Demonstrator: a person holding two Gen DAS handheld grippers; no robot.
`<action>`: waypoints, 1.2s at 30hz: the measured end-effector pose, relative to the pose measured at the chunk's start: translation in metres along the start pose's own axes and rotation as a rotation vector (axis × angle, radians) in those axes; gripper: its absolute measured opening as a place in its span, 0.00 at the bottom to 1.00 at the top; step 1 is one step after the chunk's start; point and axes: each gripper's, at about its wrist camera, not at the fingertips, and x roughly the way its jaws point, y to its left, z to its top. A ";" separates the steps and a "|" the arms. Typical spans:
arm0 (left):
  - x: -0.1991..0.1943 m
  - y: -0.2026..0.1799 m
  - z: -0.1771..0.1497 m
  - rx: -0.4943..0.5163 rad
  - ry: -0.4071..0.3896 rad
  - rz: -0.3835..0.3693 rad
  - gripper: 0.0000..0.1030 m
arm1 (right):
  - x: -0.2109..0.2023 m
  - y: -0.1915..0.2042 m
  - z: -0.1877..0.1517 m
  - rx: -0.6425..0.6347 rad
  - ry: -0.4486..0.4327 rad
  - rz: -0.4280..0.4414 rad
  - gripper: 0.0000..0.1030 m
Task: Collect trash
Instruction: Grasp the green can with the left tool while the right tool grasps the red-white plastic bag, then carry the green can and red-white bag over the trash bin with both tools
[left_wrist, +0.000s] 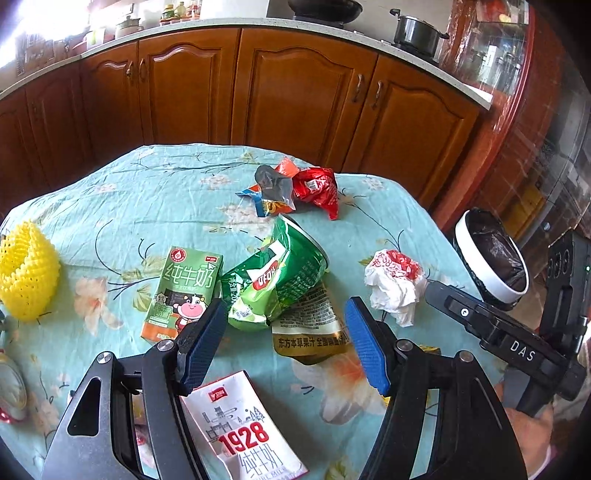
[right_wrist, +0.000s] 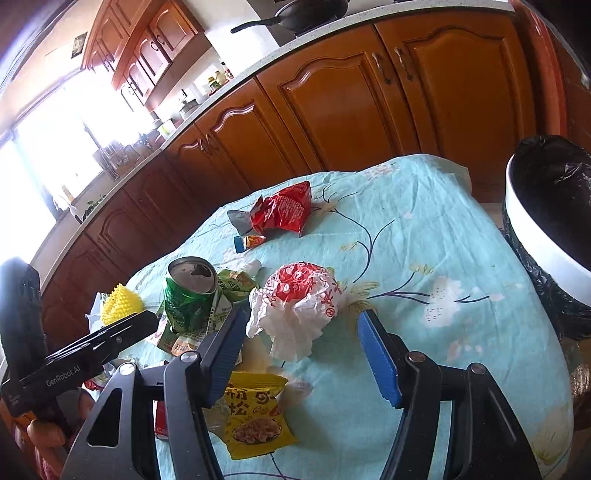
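Note:
Trash lies scattered on a light blue flowered tablecloth (left_wrist: 147, 206). My left gripper (left_wrist: 286, 343) is open and hovers just short of a crushed green can and wrapper (left_wrist: 277, 280). A green milk carton (left_wrist: 184, 291) lies beside its left pad, and a white milk pouch (left_wrist: 243, 432) lies under it. My right gripper (right_wrist: 303, 354) is open, with a crumpled white and red paper (right_wrist: 295, 302) just beyond its fingertips and not touched. A yellow snack packet (right_wrist: 255, 417) lies below its left finger. A red wrapper (right_wrist: 284, 210) sits farther back.
A white bin with a black liner (right_wrist: 546, 221) stands off the table's right edge. A yellow foam net (left_wrist: 26, 273) rests at the left edge. Wooden kitchen cabinets (left_wrist: 295, 103) stand behind the table. The right gripper's black body (left_wrist: 498, 332) shows beside the crumpled paper (left_wrist: 395, 284).

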 end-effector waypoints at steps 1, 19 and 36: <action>0.002 -0.001 0.000 0.012 0.002 0.006 0.65 | 0.003 0.001 0.000 0.000 0.005 0.001 0.65; 0.038 0.006 0.005 0.064 0.050 0.010 0.32 | 0.038 0.001 0.006 0.012 0.059 0.014 0.47; 0.000 -0.012 0.017 0.038 -0.057 -0.051 0.23 | -0.003 0.013 0.015 -0.056 -0.051 0.004 0.31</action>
